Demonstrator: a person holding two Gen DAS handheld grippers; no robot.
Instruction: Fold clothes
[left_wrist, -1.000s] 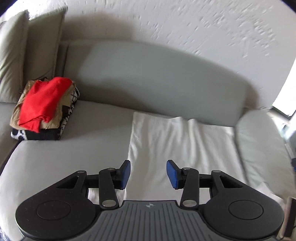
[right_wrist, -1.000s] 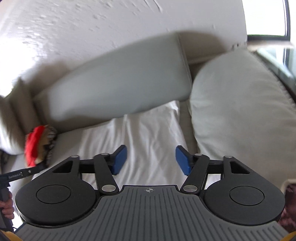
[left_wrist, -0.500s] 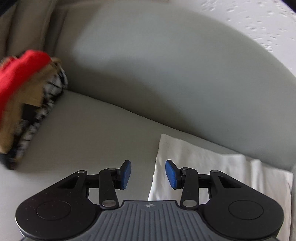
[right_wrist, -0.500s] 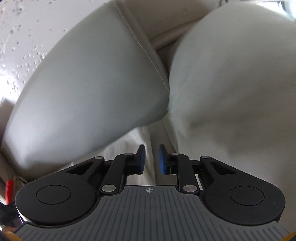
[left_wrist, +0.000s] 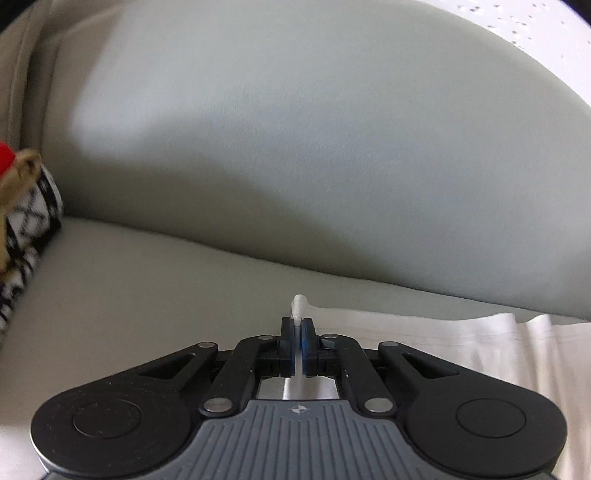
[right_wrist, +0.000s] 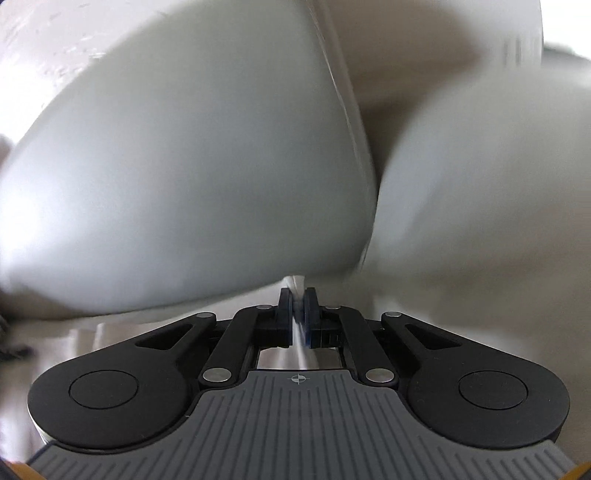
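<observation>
Left claw (left_wrist: 298, 334) is pinched tight on the far left corner of the white garment (left_wrist: 461, 343), with a little nub of fabric poking out past the blue pads. The garment lies flat on the grey sofa seat (left_wrist: 147, 295), running off to the right just below the big back cushion (left_wrist: 295, 147). Over at the left edge sits a pile of clothes (left_wrist: 26, 229): a black-and-white patterned piece, something tan on it, a scrap of red on top, all blurred.

Right claw (right_wrist: 298, 306) is also closed down on white cloth, a thin fold of the garment (right_wrist: 299, 286) squeezed between its pads, right where the back cushion (right_wrist: 184, 166) meets the rounded side cushion (right_wrist: 480, 203). This view is smeared, so the fabric below the claw is hard to make out.

No brand or writing readable anywhere; each claw body carries only a small crosshair mark (left_wrist: 296, 408).
</observation>
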